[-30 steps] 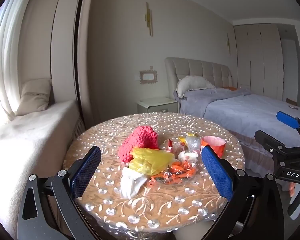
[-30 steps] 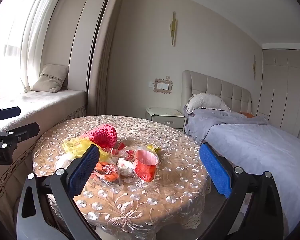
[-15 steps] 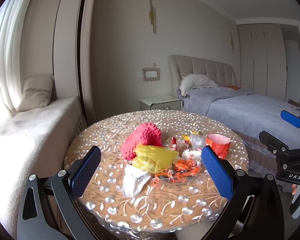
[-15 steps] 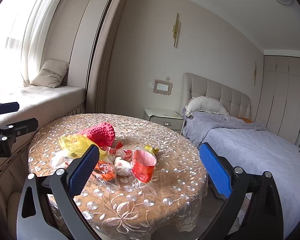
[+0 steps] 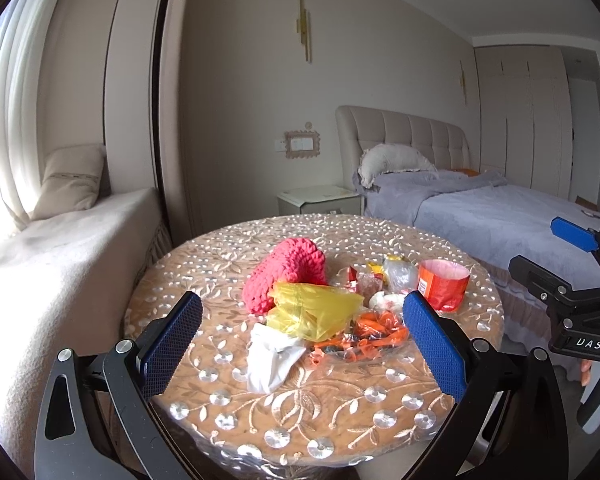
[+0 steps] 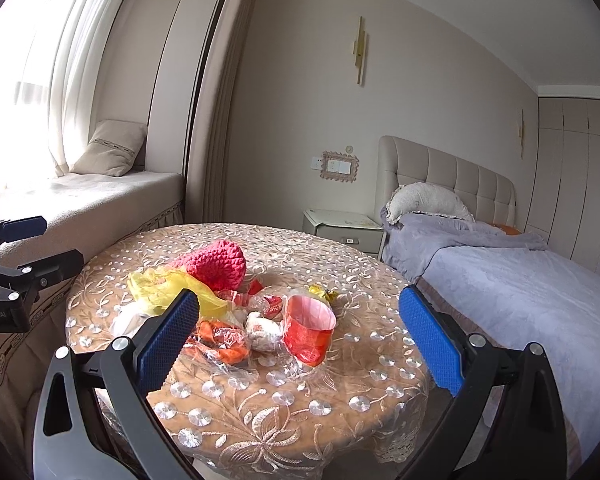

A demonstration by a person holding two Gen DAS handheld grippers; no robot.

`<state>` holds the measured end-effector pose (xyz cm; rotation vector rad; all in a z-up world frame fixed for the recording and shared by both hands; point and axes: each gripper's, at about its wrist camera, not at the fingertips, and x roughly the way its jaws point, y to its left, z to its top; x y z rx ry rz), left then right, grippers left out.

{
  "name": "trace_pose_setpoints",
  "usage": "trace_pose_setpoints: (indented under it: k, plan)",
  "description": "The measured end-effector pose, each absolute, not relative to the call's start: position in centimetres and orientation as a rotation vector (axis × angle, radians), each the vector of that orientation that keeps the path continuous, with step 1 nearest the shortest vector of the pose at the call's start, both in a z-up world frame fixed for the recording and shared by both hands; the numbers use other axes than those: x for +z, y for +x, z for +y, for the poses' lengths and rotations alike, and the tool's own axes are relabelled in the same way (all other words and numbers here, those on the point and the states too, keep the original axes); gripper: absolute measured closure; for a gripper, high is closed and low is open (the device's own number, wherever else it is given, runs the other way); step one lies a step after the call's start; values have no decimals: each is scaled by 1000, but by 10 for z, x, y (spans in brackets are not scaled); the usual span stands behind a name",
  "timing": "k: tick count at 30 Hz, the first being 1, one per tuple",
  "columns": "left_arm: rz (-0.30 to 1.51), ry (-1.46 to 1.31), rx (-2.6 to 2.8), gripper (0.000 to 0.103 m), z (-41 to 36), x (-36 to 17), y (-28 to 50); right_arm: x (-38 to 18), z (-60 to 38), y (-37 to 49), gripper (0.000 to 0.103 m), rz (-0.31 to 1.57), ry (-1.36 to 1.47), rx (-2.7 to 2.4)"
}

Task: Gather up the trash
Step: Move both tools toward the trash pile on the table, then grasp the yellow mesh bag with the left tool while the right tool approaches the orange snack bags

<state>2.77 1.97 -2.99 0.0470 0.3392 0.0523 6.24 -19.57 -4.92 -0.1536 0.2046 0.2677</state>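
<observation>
You have drawn both tools back and a little higher over the last second, so the round table (image 5: 228, 384) sits further off and nothing is collected yet. Your left gripper (image 5: 300, 340) and right gripper (image 6: 298, 342) both stand wide and empty. The trash heap lies mid-table, untouched: a crumpled yellow bag (image 5: 316, 312) against the red knitted thing (image 5: 288, 272), a white tissue (image 5: 272, 356) nearest you, and a red paper cup (image 6: 308, 330) tilted beside clear wrappers (image 6: 224, 340).

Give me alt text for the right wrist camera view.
Open blue-padded right tongs frame a round table with a trash pile: red cup, yellow bag, wrappers, plus a red knitted item. Left tongs at left edge; bed behind.
</observation>
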Motion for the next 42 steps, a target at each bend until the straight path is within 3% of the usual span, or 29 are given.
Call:
trace_pose_setpoints:
  k: [21,37,38,39,40,42]
  plan:
    - [461,-24,63,5,55,-79,79,-76,-144,111,4,228,-247,349]
    - [534,32,-13,5,33,-102,157,-96,-136,138,4,254,-308,309]
    - [536,33,-22,8,32,-104,160,-97,-136,140,4,261,-305,308]
    - [540,32,-36,26,32,-105,163,-98,-137,142,4,266,-302,307]
    - [555,27,-58,36,32,-106,166,-99,-138,143,4,270,-300,306]
    - [596,-4,-109,74,32,-111,173,-102,-140,144,4,279,-296,303]
